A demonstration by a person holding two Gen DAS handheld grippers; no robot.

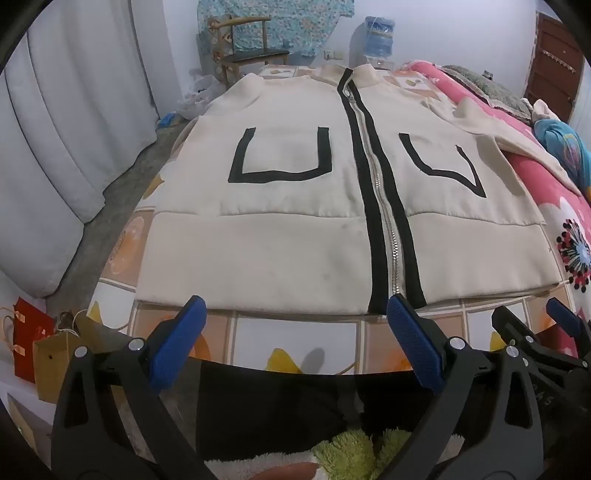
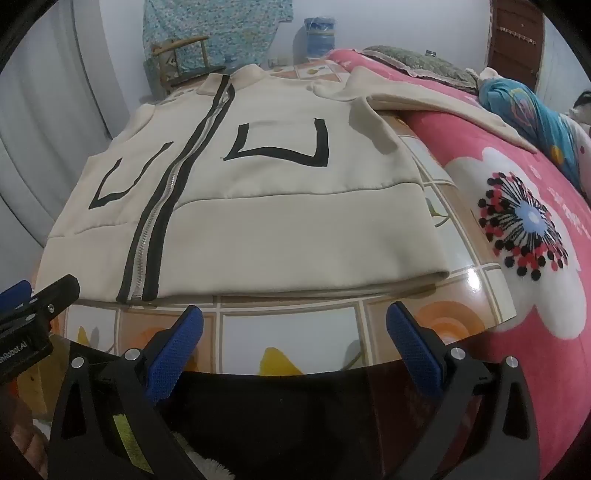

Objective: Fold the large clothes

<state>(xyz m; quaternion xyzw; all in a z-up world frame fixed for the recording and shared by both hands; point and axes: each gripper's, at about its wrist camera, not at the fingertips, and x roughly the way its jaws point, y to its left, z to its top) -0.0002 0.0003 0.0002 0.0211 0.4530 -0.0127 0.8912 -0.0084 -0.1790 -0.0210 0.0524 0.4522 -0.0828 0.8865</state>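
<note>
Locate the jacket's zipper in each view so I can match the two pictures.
Left wrist: the zipper runs down the picture right of centre, ending near the right blue pad.
Right wrist: the zipper slants down the left side, ending left of the left blue pad.
Shared landmark: the water bottle by the far wall.

I saw a wooden chair (image 1: 243,48) at eleven o'clock, a water bottle (image 1: 379,35) at one, a pink floral blanket (image 2: 517,206) at three, and paper bags (image 1: 40,343) at eight.
</note>
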